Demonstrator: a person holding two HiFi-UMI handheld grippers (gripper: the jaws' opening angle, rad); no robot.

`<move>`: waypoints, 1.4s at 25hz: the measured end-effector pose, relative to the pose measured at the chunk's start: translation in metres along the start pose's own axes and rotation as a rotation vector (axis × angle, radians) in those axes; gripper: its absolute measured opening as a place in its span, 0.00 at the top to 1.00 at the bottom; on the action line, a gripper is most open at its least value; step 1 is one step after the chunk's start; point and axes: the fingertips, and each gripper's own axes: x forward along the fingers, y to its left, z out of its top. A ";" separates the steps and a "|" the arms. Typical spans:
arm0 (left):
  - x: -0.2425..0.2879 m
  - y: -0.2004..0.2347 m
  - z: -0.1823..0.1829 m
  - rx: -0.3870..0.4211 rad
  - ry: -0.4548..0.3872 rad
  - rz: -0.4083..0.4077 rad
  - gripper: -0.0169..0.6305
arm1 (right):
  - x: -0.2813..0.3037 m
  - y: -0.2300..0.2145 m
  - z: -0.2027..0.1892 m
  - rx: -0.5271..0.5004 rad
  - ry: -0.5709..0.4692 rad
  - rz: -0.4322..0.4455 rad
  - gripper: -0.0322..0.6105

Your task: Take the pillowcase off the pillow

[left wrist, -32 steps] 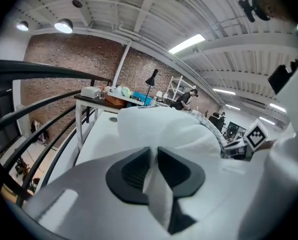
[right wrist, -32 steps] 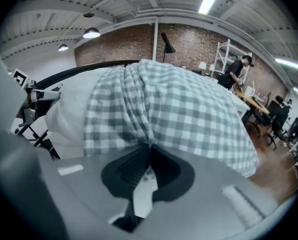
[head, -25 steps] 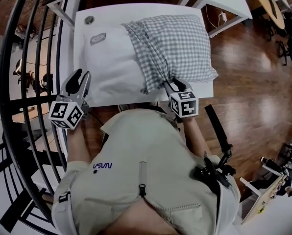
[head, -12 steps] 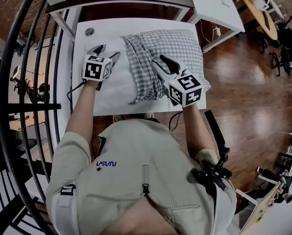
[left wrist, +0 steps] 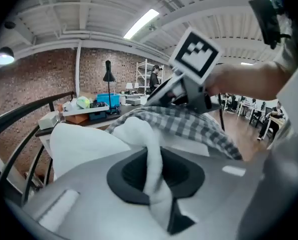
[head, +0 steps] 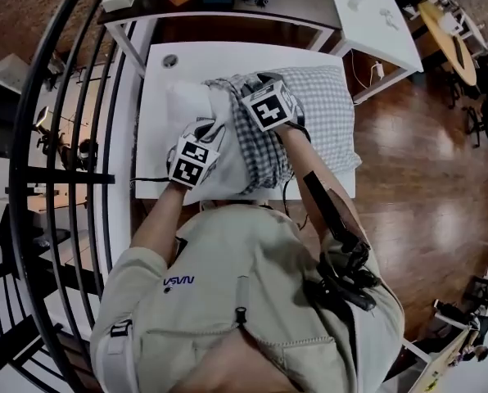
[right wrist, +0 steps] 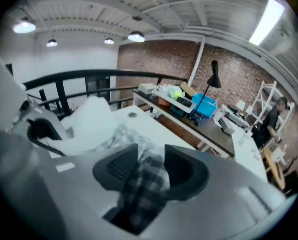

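A white pillow (head: 187, 105) lies on the white table (head: 158, 162), its right part inside a grey checked pillowcase (head: 326, 105). My left gripper (head: 210, 131) is on the bare pillow end. Its jaws have just been closing and now pinch a fold of white pillow fabric (left wrist: 153, 174). My right gripper (head: 248, 84) is over the bunched open edge of the case, shut on a strip of checked cloth (right wrist: 148, 181). In the left gripper view, the right gripper (left wrist: 181, 91) sits just beyond the checked edge (left wrist: 189, 124).
A dark desk (head: 228, 2) with a blue bin and clutter stands beyond the table. Black railing (head: 56, 137) runs along the left. Another white table (head: 375, 15) is at the far right, with wooden floor (head: 424, 137) to the right. A round grommet (head: 171, 60) marks the table's far left corner.
The left gripper came from the table's near left edge onto the pillow and closed on white fabric. The right gripper moved away from me along the pillow, carrying the checked edge, which has bunched up.
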 end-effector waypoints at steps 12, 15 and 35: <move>-0.118 -0.010 0.034 0.137 -0.359 0.127 0.91 | -0.028 -0.093 -0.010 0.119 -0.019 -0.227 0.94; -0.129 -0.006 0.035 0.090 -0.398 0.137 0.91 | -0.041 -0.113 -0.021 0.129 -0.017 -0.325 0.94; -0.091 0.090 0.021 -0.091 -0.312 0.234 0.70 | -0.083 -0.119 -0.079 0.325 -0.163 -0.378 0.78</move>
